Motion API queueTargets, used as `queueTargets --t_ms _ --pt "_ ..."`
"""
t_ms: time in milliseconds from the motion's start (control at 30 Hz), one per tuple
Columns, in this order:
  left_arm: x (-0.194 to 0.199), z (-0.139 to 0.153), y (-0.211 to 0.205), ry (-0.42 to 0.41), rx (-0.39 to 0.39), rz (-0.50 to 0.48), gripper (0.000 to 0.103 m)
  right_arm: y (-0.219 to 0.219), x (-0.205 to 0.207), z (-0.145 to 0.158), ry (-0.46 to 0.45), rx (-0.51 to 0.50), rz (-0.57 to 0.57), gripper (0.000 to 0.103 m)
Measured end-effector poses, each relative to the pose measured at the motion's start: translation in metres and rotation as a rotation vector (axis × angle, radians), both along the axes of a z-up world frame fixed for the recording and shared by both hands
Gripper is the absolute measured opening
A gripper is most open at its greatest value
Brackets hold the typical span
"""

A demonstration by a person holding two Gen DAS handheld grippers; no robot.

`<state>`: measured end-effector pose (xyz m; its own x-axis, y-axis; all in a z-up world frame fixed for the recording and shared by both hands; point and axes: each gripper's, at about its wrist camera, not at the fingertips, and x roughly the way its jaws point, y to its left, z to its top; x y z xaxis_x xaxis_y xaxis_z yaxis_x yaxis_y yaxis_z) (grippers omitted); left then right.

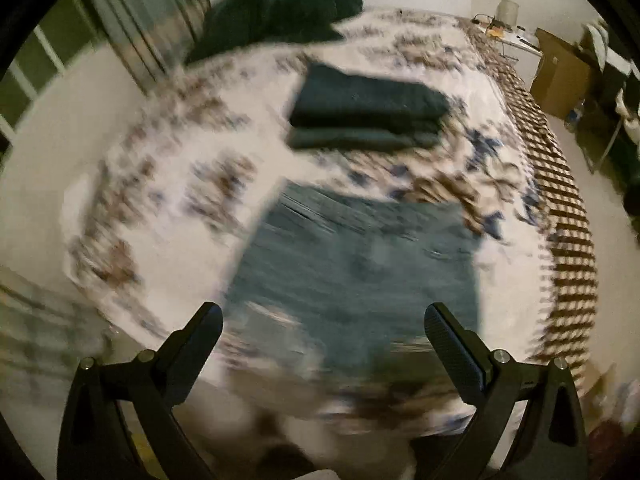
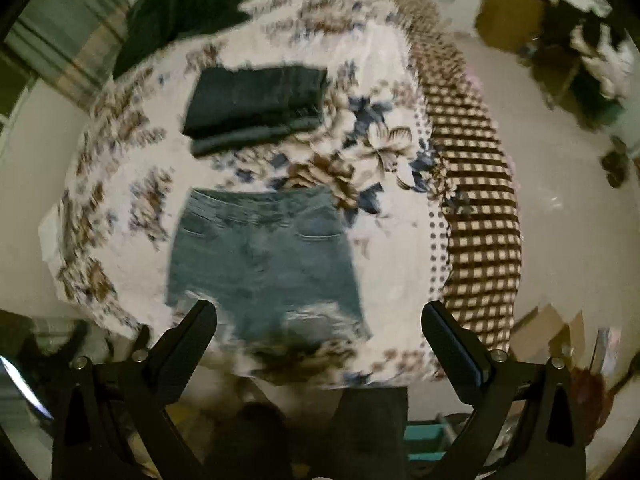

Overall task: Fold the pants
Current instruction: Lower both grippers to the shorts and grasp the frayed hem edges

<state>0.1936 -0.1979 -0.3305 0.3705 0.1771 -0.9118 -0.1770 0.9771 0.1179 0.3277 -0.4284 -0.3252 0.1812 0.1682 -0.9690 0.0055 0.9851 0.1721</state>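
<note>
- Floral bed carries everything; checked blanket drapes its right edge.
- Denim shorts lie flat near the front edge.
- Folded dark pants sit beyond, mid-bed.
- Left gripper and right gripper hover, fingers apart, empty.

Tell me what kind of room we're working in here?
Most likely a bedroom: the denim shorts lie flat on a bed with a floral cover, folded dark pants stacked behind them, and a cardboard box stands beyond the bed's edge.

Frayed light-blue denim shorts lie flat, unfolded, waistband farthest away.
</note>
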Motion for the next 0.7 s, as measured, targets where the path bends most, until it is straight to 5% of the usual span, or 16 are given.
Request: queueTargets --t_ms 200,367,467,567,633,700 --pt "-0.003 -0.129 -0.11 0.109 -0.06 -0.07 0.103 -0.057 0.075 -0.106 0.067 0.018 0.096 0.103" --pt "-0.011 -0.209 -0.163 0.192 0.006 -0.13 0.1 -0.062 0.108 -0.186 0.112 0.005 0.154 0.103" --pt "-0.01 -0.235 -0.162 0.232 -0.006 -0.105 0.067 -0.05 0.125 -0.228 0.124 0.031 0.187 0.103" --pt "-0.009 -0.227 -0.143 0.14 -0.142 -0.084 0.042 -0.03 0.145 -0.269 0.141 0.105 0.211 0.103" --pt "-0.008 -0.218 -0.13 0.106 -0.187 -0.092 0.011 -0.014 0.155 -0.29 0.155 0.15 0.22 0.103" --pt "-0.007 -0.21 -0.114 0.091 -0.23 -0.07 0.004 0.006 0.165 -0.314 0.182 0.186 0.226 0.103"
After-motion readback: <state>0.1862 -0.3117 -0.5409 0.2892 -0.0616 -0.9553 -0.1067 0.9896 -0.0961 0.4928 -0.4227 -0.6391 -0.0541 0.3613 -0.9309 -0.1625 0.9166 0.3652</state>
